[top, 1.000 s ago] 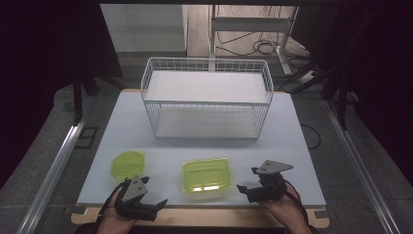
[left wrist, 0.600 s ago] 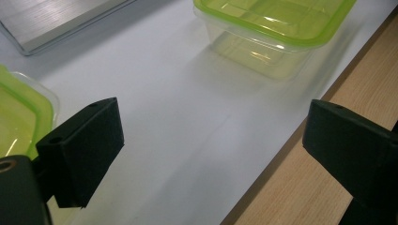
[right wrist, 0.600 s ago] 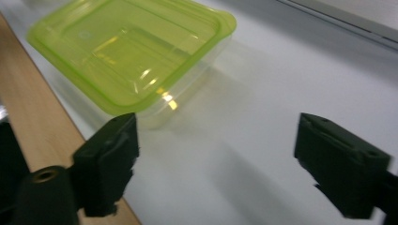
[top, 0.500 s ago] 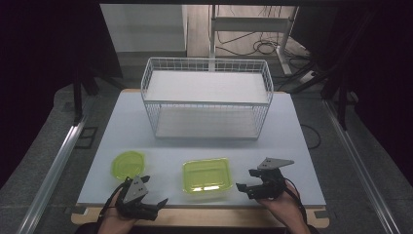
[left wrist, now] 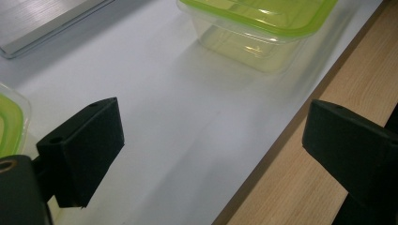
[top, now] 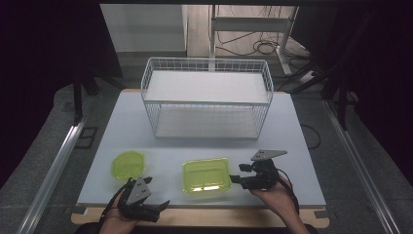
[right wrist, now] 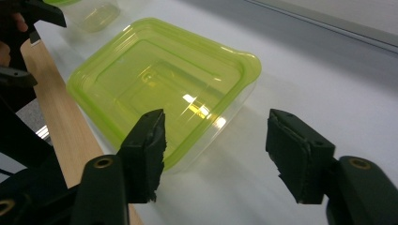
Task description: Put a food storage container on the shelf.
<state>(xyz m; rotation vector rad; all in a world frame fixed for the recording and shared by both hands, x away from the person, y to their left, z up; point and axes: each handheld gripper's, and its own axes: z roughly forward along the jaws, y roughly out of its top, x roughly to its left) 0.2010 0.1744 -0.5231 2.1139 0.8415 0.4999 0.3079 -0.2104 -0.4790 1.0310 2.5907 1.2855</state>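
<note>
One white table top [top: 122,126] carries everything, with a strip of pale wood along its near edge. On its far half stands one white wire basket [top: 207,73], open-topped with a white floor. Nearer the person sit two clear plastic containers with lime-green lids. The larger, a rectangular container [top: 206,175], sits at the middle of the near edge; in the right gripper view [right wrist: 159,89] its lid is shut and its right-hand corner lies just ahead of the jaws. The smaller, a rounded container [top: 128,165], sits well to its left, near the left hand.

Two grippers are in hand, one each. The right gripper [top: 235,174] lies level just beside the right end of the rectangular container, jaws pointed at it. Its jaws stand about half apart and have just been closing; in the right gripper view [right wrist: 216,150] only bare table shows between the pads, and they do not touch the container. The left gripper [top: 158,207] rests at the near edge over the wooden strip, jaws spread wide with nothing between them [left wrist: 211,154].

Against the earlier high view, the right gripper has edged leftward toward the rectangular container and its jaws are narrower; the left gripper, both containers and the basket sit where they were.

No brand, label or writing can be read on anything here
</note>
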